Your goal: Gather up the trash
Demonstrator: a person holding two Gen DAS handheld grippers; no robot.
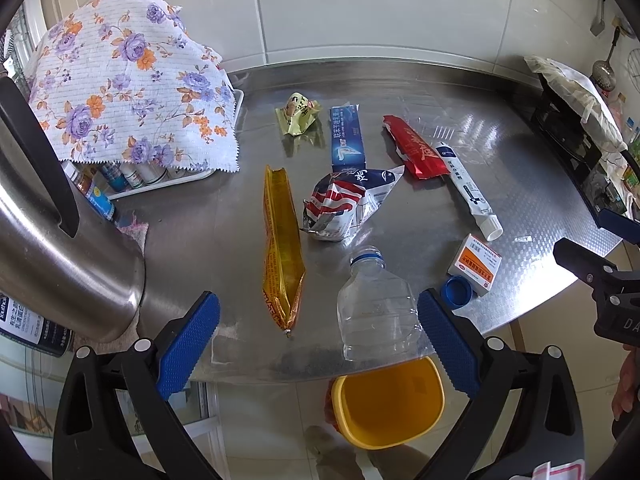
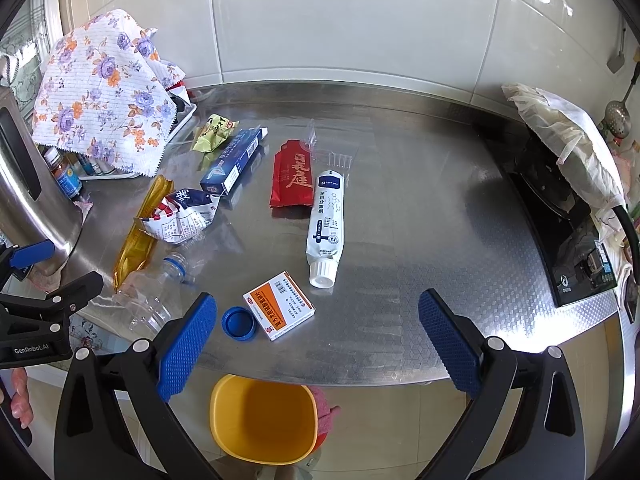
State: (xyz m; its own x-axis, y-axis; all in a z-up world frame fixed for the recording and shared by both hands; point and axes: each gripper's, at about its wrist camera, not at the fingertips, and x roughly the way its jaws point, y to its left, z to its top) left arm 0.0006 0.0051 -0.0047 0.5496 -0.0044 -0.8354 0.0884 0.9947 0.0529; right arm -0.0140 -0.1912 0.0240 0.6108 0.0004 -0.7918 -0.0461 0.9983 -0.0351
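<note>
Trash lies scattered on a steel counter: a clear plastic bottle, its blue cap, a small orange-and-white box, a white tube, a red wrapper, a blue carton, a crumpled flag-print pack, a long gold wrapper and a yellow-green wrapper. A yellow bin stands on the floor below the counter edge. My left gripper is open, with the bottle between its fingers. My right gripper is open just in front of the box and cap.
A floral cloth covers a rack of small bottles at the back left. A steel kettle stands at the near left. A black cooktop with a cloth-covered pan takes the right side. White tiled wall behind.
</note>
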